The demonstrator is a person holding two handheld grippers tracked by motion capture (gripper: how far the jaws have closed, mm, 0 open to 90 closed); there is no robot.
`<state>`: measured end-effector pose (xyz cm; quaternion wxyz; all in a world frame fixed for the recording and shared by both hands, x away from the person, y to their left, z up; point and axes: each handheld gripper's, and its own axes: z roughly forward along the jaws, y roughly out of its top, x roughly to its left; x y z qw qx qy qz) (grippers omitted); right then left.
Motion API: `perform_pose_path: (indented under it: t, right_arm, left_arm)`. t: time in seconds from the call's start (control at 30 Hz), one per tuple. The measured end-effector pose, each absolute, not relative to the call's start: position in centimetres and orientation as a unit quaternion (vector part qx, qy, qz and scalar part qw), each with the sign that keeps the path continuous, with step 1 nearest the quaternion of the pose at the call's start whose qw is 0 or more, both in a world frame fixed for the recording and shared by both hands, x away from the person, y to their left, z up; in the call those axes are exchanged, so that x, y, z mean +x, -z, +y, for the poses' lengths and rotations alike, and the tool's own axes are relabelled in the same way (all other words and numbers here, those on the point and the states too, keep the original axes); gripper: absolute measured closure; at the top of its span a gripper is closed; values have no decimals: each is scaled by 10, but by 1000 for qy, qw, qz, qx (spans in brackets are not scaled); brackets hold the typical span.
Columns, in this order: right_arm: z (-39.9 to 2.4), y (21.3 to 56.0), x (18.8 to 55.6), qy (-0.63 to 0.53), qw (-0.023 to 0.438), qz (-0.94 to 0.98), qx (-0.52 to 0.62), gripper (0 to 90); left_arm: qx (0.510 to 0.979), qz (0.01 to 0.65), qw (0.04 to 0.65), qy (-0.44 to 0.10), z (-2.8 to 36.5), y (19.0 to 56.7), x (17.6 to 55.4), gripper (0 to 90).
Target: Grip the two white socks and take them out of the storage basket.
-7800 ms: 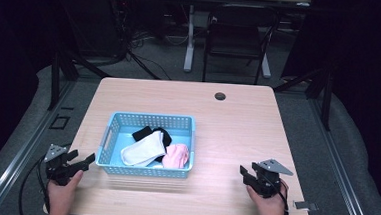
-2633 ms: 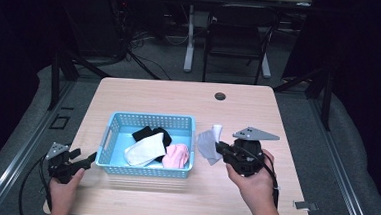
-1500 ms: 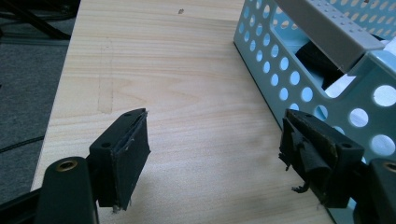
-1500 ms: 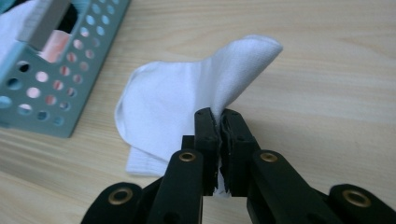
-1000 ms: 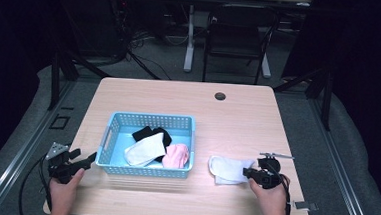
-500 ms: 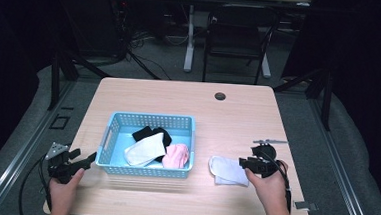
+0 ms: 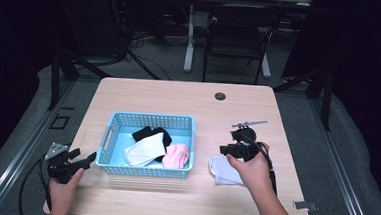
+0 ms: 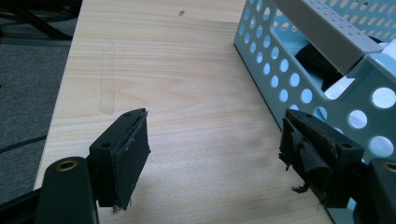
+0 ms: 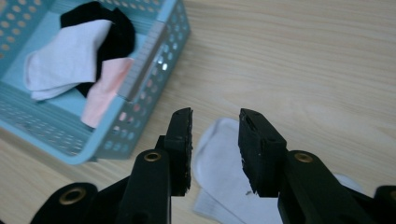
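- Right now the right gripper (image 7: 226, 150) hangs above the wooden table (image 7: 179, 94), over a white sock (image 7: 223, 170) that lies flat just to the right of the blue basket (image 7: 150, 119).
- Its jaws stand parted with nothing between them; they have just opened and then eased a little closer, and the right gripper view shows the white sock (image 9: 224, 172) lying below the right gripper (image 9: 214, 151), apart from the pads.
- That sock rests on bare wood, outside the basket, with its rounded end towards the basket's near right corner.
- Inside the blue basket (image 9: 140, 126) lie three more socks: a second white sock (image 7: 145, 151) in the middle, a black sock (image 7: 149, 133) partly under it, and a pink sock (image 7: 176, 156) against the right wall.
- The left gripper (image 7: 87, 160) is held low at the table's near left corner, its tips pointing at the basket's left wall.
- In the left gripper view the left gripper (image 8: 215, 149) has its jaws spread wide with bare table between them, the right-hand jaw just beside the perforated basket wall (image 8: 280, 70).
- A small dark round hole (image 7: 220, 96) sits near the table's far edge.
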<state>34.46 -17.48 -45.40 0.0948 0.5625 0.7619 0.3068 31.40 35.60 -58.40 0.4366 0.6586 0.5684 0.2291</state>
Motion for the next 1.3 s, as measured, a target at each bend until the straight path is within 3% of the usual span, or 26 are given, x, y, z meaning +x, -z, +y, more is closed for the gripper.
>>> perform_pose_path:
  t: [0.53,0.97,1.3]
  right_arm:
    - [-91,439,369,-304,45,809,502,659]
    - [-48,451,386,-291,21,820,493,659]
    - [-19,479,410,-262,-25,817,512,657]
  left_arm:
    - [656,569,440,-229,357,584,314,238]
    - [657,569,439,-227,356,584,314,238]
    - [657,569,440,-228,357,584,315,238]
